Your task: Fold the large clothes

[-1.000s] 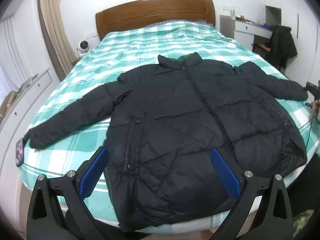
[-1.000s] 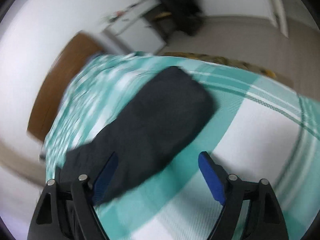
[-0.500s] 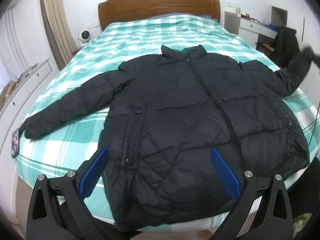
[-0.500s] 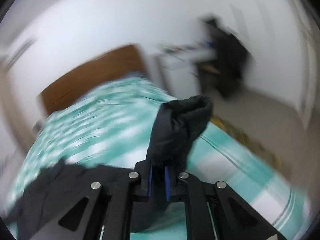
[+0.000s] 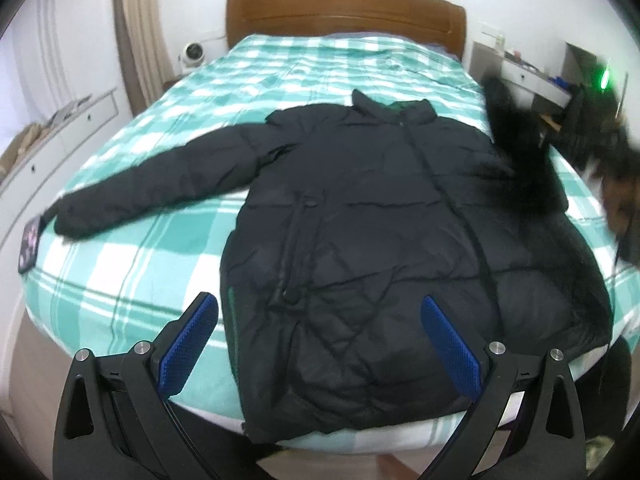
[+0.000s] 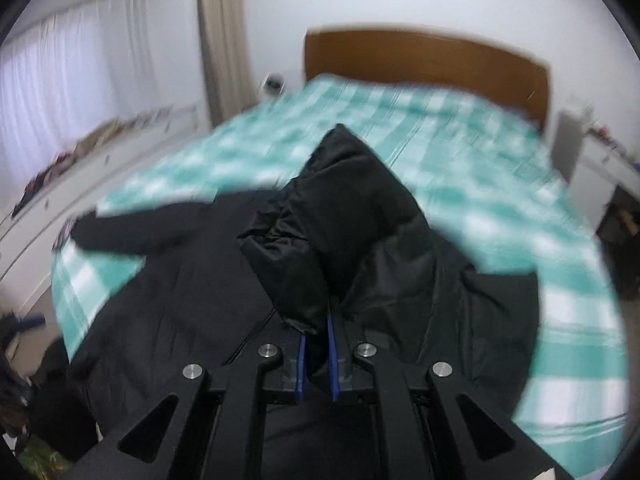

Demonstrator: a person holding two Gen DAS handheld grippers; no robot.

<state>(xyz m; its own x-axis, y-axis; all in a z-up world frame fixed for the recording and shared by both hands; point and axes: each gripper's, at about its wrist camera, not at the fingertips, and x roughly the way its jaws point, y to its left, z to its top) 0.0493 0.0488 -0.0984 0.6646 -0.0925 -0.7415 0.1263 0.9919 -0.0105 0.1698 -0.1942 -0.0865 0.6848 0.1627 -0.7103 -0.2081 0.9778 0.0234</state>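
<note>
The black quilted puffer jacket (image 5: 380,216) is faintly glossy cloth on a matt teal-and-white checked cotton bedspread (image 5: 132,280); at twelve o'clock, a smooth polished brown wooden headboard (image 5: 344,12).

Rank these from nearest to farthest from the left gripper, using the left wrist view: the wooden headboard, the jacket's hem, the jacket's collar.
From the left gripper:
1. Jacket's hem, at the bed's near edge.
2. Jacket's collar, mid-bed.
3. Wooden headboard, against the far wall.

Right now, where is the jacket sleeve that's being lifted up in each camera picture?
Left wrist view: the lifted sleeve is a blurry dark shape at the upper right, above the jacket.
Right wrist view: the sleeve fills the centre, pinched in the right gripper.
Shared landmark: the wooden headboard.
</note>
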